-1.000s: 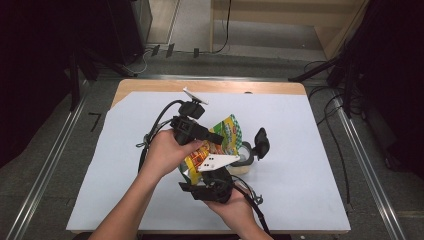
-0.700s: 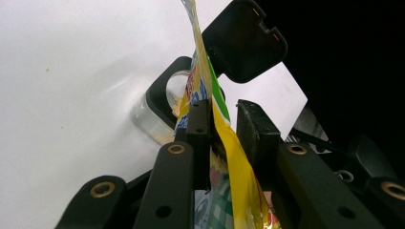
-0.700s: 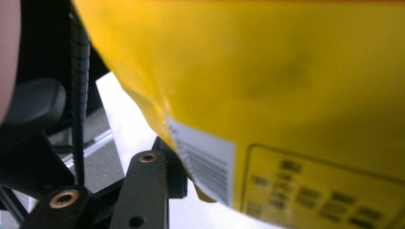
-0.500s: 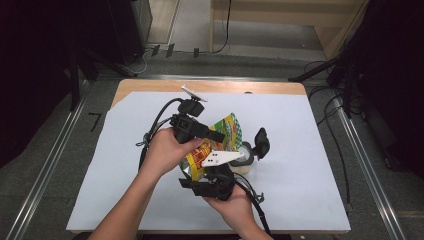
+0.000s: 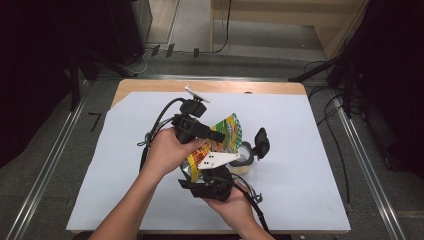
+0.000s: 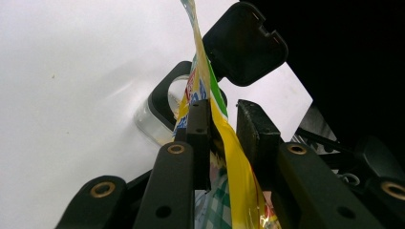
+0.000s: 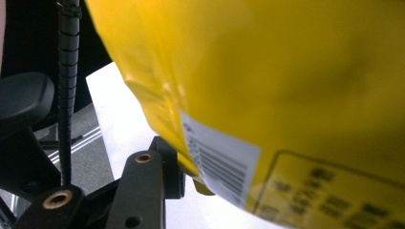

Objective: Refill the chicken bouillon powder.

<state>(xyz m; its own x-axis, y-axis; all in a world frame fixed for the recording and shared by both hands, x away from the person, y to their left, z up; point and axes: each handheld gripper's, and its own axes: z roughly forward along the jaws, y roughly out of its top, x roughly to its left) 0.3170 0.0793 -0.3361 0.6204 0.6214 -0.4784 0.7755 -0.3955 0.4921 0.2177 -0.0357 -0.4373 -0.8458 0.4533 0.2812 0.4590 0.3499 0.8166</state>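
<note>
- High view: yellow-green bag point(image 5: 220, 142) held above the jar point(image 5: 244, 157), between both grippers.
- Left gripper point(image 6: 222, 121) view: jaws just eased closer, bracketing the bag's thin edge; clamping unclear.
- Right gripper point(image 7: 184, 174) view: glossy yellow bag back, barcode label; jaw at its lower edge, grip unclear.

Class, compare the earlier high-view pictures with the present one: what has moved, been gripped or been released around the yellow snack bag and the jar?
Nothing has visibly moved. The left tool and the right tool hold the yellow snack bag tilted above the clear jar, as before. Only the left tool's jaws have just closed slightly, the bag between them. The jar's black flip lid stands open.
</note>
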